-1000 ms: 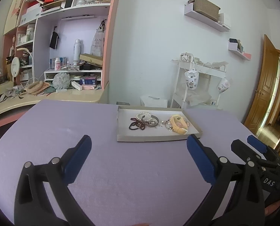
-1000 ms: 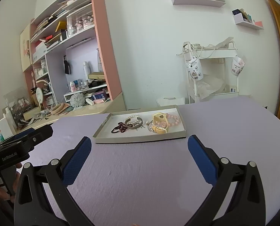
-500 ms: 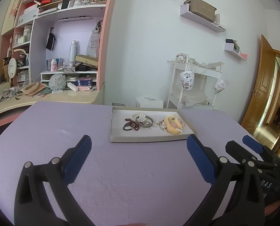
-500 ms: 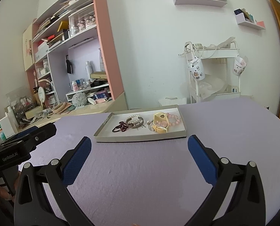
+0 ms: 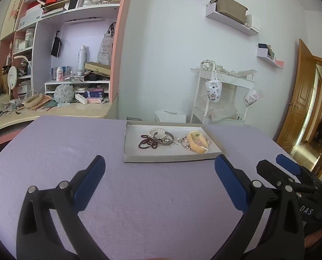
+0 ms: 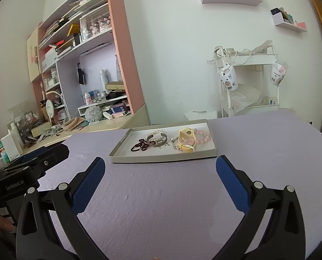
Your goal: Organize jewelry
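A shallow grey tray (image 5: 167, 157) (image 6: 161, 157) lies on the lilac table. It holds a dark red bead bracelet (image 5: 147, 142) (image 6: 139, 146), a pearl bracelet with a grey bangle (image 5: 163, 136) (image 6: 157, 138), a yellow watch (image 5: 196, 142) (image 6: 187, 140) and a pink bead bracelet (image 6: 201, 136). My left gripper (image 5: 160, 182) is open and empty, short of the tray's near edge. My right gripper (image 6: 161, 182) is open and empty, also short of the tray. Each gripper shows in the other's view, the right one (image 5: 291, 173) and the left one (image 6: 31, 164).
The lilac table (image 5: 74, 143) runs between the grippers and the tray. A cluttered desk with pink shelves (image 5: 63, 82) stands at the back left. A white trolley (image 5: 221, 95) stands behind the tray. A wooden door (image 5: 301, 108) is at the right.
Both views have shifted slightly; the tray sits a little further left in the left wrist view. Both grippers stay open and empty.
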Demonstrator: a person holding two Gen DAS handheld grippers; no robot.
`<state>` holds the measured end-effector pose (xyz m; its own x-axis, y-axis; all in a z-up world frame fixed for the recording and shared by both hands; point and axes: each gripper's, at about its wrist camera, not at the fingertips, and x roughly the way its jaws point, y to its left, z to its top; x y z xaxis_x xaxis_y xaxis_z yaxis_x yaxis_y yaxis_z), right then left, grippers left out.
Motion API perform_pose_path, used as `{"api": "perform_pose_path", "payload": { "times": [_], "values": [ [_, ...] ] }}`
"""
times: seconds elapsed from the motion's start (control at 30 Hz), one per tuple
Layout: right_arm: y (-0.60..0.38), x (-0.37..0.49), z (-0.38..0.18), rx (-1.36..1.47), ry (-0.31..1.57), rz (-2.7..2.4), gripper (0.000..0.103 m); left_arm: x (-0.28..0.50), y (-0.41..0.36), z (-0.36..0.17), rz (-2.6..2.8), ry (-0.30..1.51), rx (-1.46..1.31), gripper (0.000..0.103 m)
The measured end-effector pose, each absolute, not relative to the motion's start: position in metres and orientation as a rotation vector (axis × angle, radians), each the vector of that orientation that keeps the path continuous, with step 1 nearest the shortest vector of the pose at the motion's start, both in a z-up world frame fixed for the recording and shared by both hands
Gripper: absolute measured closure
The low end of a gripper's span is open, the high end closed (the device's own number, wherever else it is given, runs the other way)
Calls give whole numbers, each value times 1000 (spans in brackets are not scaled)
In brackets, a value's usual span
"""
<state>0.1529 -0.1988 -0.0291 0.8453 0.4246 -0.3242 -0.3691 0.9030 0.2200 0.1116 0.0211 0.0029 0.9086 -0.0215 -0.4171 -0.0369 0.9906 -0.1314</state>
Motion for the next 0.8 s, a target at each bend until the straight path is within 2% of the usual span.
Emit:
{"api": "perform_pose_path", "payload": {
  "times": [0.8],
  "values": [
    [-193, 153, -26, 157, 383, 425, 1, 117, 24, -1, 7, 438, -160, 2]
  ]
}}
